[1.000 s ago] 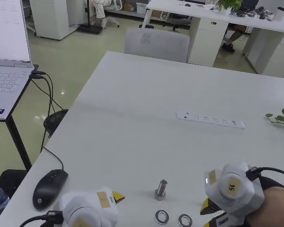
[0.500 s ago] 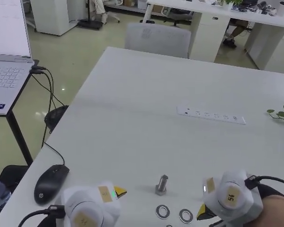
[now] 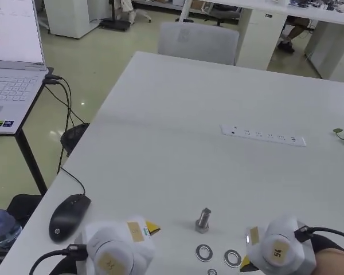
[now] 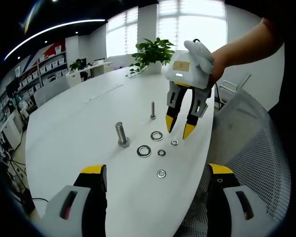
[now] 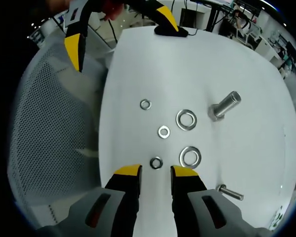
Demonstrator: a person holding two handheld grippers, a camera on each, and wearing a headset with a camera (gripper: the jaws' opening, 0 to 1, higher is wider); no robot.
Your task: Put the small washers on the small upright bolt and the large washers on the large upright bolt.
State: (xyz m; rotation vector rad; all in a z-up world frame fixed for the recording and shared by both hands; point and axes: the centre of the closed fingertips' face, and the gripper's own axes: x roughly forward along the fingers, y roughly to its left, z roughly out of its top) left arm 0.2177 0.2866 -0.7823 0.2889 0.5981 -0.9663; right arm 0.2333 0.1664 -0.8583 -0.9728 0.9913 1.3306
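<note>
large bolt (image 4: 121, 134): grey metal and thick, with a hex head and a bare threaded shank. it is stood on its head near the near edge of the counter (image 3: 178, 114), between the two grippers in the head view.
large bolt axis: the long axis is upright, with the shank pointed straight up.
small bolt (image 4: 153, 109): a far thinner grey bolt, also stood with its long axis upright. it is set apart from the large bolt, beyond the washers in the left gripper view.
large washers (image 5: 186, 120): two flat silver rings are laid flat on the counter just beside the large bolt, apart from each other.
small washers (image 5: 164, 131): three smaller silver rings are laid flat and scattered beside the large ones, closer to the counter edge. none is touched by another.
left gripper (image 4: 156, 169): its yellow-tipped fingers are spread wide, with nothing between them. it is pointed across the washers toward the other gripper.
right gripper (image 5: 155, 172): its fingers are parted by a narrow gap and nothing is gripped. it is held above the counter with the tips pointed down, and one small washer is seen just ahead of the gap.
elsewhere: a black mouse (image 3: 69, 215) is seen by the counter's left edge, a white power strip (image 3: 262, 136) farther back, and a laptop (image 3: 11, 86) on a side stand.
</note>
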